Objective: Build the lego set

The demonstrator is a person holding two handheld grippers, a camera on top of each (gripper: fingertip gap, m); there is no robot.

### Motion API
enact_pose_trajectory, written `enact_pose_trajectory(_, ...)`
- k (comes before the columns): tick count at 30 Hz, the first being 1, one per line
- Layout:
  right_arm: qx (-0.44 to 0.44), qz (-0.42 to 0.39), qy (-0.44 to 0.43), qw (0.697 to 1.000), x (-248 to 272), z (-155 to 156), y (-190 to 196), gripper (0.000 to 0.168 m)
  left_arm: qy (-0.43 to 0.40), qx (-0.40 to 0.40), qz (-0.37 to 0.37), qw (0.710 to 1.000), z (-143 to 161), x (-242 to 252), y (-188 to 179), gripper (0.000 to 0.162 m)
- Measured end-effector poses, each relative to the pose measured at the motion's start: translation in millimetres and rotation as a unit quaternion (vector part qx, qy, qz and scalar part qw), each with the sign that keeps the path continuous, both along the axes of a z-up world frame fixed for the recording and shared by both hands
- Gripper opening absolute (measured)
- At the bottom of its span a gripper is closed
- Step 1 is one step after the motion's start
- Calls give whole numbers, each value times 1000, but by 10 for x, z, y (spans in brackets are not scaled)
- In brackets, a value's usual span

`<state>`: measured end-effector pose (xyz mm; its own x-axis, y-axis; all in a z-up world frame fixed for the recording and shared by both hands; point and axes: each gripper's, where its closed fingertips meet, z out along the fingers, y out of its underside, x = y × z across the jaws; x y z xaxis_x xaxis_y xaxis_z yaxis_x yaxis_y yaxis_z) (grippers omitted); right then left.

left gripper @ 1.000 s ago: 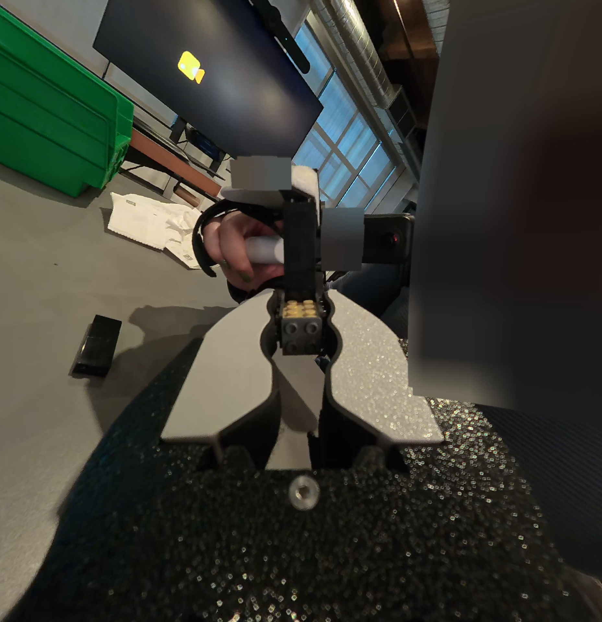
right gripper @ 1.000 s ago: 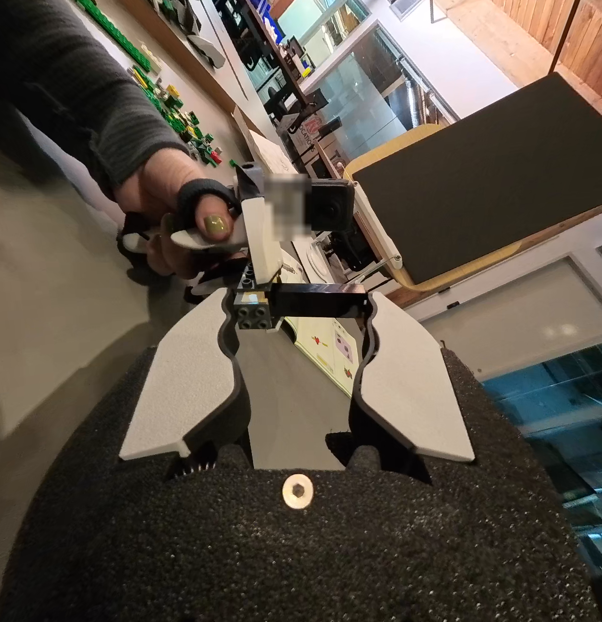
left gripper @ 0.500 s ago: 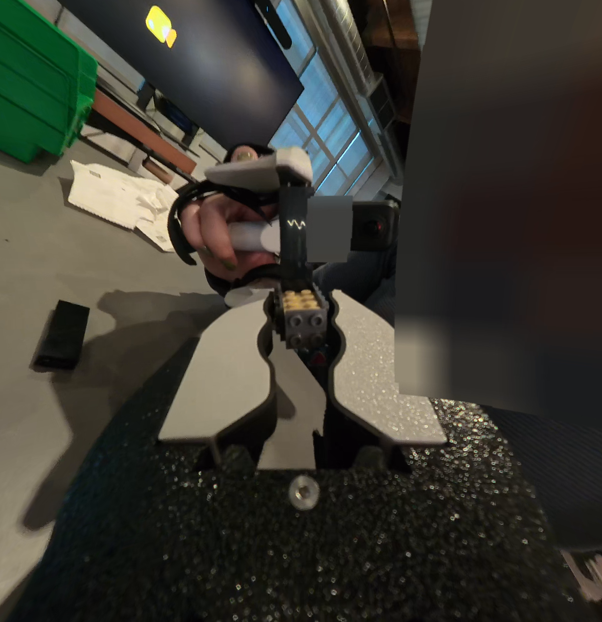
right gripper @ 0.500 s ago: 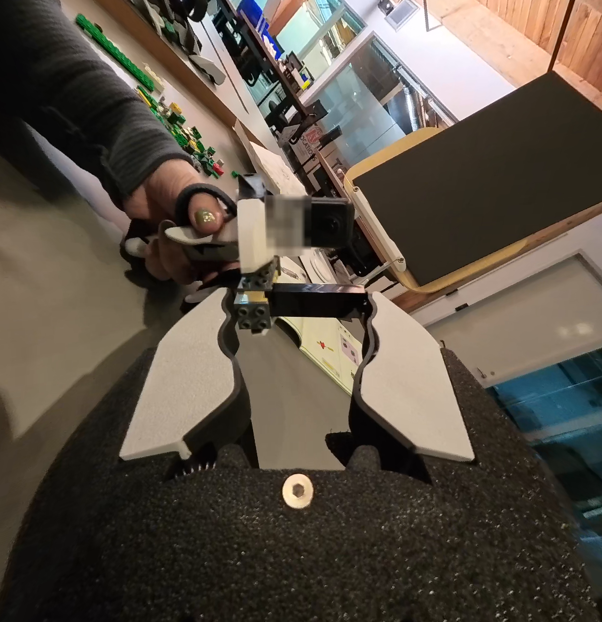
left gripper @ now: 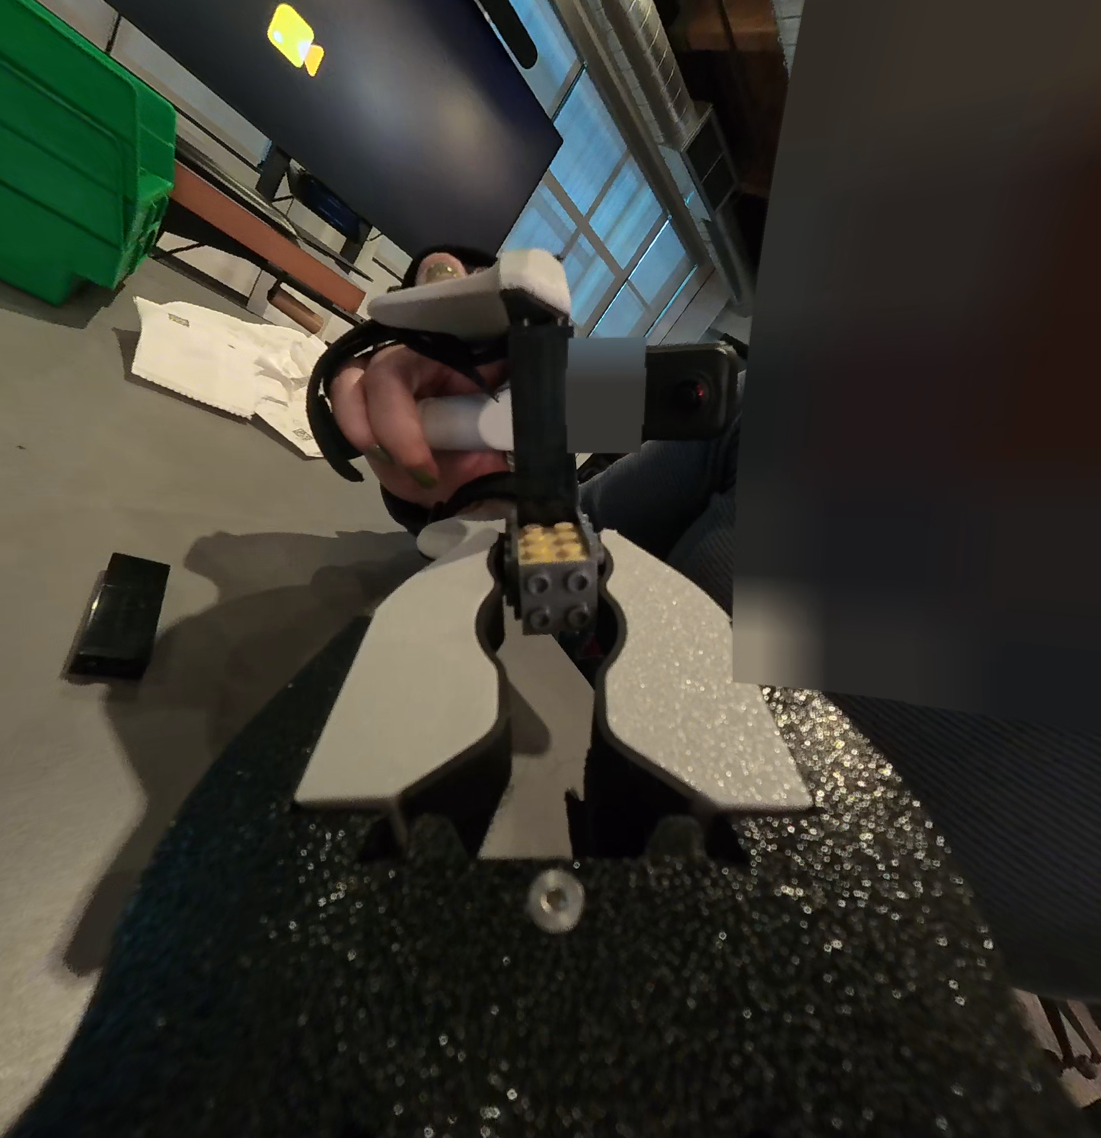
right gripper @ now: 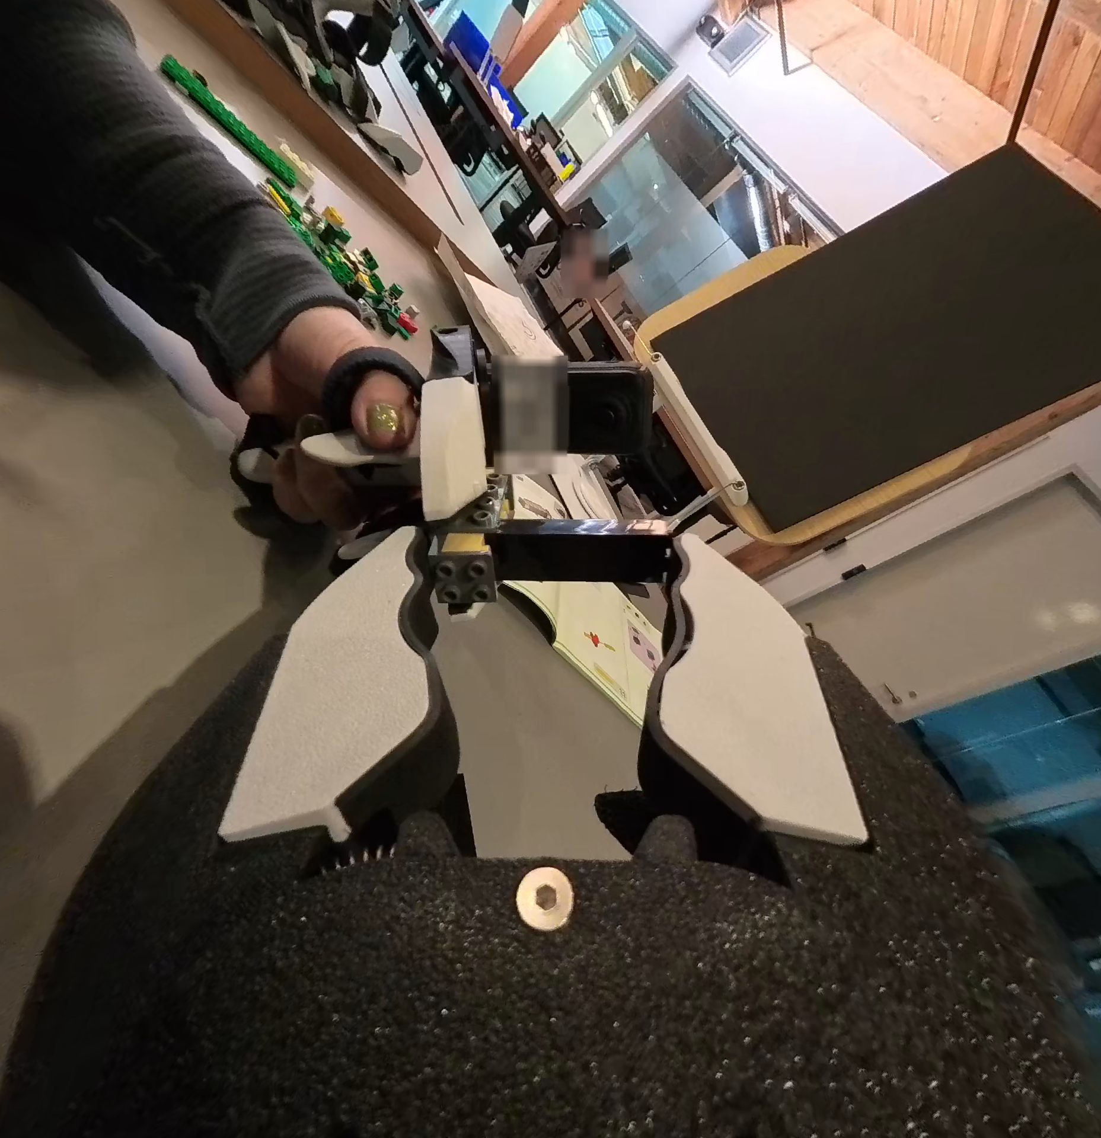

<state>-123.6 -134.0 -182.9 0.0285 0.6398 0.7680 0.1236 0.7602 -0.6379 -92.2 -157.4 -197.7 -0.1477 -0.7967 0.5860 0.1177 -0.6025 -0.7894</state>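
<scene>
Right gripper (right gripper: 544, 563) is clamped end-to-end on a long black brick (right gripper: 581, 550), whose long axis runs crosswise between its fingertips, held up above the grey table (right gripper: 104, 554). At that brick's left end sits a small grey-and-tan studded brick block (right gripper: 464, 573), pinched by the left gripper (left gripper: 551, 582), which faces the right one head-on. Join looks like a straight push along the black brick's axis, my guess; farther off lie loose green bricks (right gripper: 350, 271) and an instruction booklet (right gripper: 609, 653).
</scene>
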Motion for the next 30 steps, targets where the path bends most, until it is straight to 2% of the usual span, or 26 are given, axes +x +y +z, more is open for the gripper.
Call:
enact_pose_trajectory(14,-5,8,-15,1000,11,-34,-8,72,12,-1,-4,1000,-32,20,-11,25)
enact_pose_trajectory(19,-37,26,-7,999,20,-32,-34,73,14,-12,-10,1000,-42,29,-16,25)
enact_pose_trajectory(23,-82,57,-10,995,35,-17,-83,82,25,-16,-20,999,-72,48,-40,25)
enact_pose_trajectory(30,-80,69,-32,994,52,-83,-115,76,32,-16,-32,999,-94,67,-73,25)
